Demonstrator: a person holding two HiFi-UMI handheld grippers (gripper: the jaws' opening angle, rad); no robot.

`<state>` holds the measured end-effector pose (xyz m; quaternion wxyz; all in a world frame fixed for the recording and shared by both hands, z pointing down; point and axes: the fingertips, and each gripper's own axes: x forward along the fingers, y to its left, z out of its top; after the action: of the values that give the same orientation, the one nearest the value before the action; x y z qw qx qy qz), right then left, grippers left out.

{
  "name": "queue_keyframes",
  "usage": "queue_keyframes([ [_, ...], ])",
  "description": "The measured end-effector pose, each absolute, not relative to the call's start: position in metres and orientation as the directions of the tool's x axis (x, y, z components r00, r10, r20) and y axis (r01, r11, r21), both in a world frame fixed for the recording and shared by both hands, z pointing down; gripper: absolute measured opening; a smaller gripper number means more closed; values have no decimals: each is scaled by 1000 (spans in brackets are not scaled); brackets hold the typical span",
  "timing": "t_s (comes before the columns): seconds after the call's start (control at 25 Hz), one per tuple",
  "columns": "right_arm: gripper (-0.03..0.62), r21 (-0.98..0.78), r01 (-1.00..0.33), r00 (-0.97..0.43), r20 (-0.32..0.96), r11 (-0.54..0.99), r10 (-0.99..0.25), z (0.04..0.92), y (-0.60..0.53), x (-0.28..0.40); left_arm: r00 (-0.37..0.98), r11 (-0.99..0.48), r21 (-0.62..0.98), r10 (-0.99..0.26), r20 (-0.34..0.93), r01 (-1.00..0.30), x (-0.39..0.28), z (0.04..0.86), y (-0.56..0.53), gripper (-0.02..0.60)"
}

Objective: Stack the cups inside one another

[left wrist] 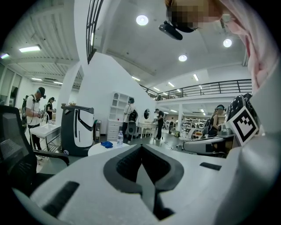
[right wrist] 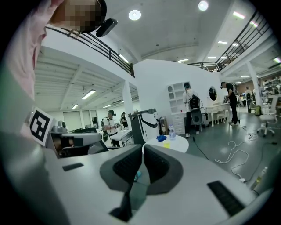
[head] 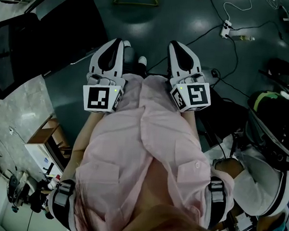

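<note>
Dark glossy hall floor (head: 194, 11) fills the head view; cables trail across it. Person in a pale pink shirt (head: 146, 153) stands over it, both tools held close against the body and pointed forward. Black office chair (head: 46, 33) to the left. A second person in a black headset (head: 279, 129) sits low at the right.

Left gripper (head: 121, 46), white shell with a marker cube: claw clenched, dark pads meeting at the tip, nothing held. Right gripper (head: 176, 46), same build: claw drawn together to a thin slit, nothing between the pads.

Right gripper view, well ahead: white-and-dark upright machine (right wrist: 147, 125); just beside it a small round white worktop (right wrist: 180, 143) carrying a clear water bottle (right wrist: 171, 131), a blue crumpled cloth (right wrist: 161, 137) and a yellow scrap (right wrist: 166, 143). Cups cannot be picked out in any view; a teal speck (right wrist: 138, 175) shows on the floor through the right claw's hollow, too small to identify.
</note>
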<state>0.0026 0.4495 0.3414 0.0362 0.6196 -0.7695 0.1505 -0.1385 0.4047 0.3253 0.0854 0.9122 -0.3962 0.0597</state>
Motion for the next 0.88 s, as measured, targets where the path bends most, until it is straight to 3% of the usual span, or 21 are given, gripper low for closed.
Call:
queue_keyframes([
  [0.88, 37, -133, -978, -194, 289, 161, -937, 332, 308, -25, 726, -717, 117, -671, 153, -688, -149, 306, 260, 15],
])
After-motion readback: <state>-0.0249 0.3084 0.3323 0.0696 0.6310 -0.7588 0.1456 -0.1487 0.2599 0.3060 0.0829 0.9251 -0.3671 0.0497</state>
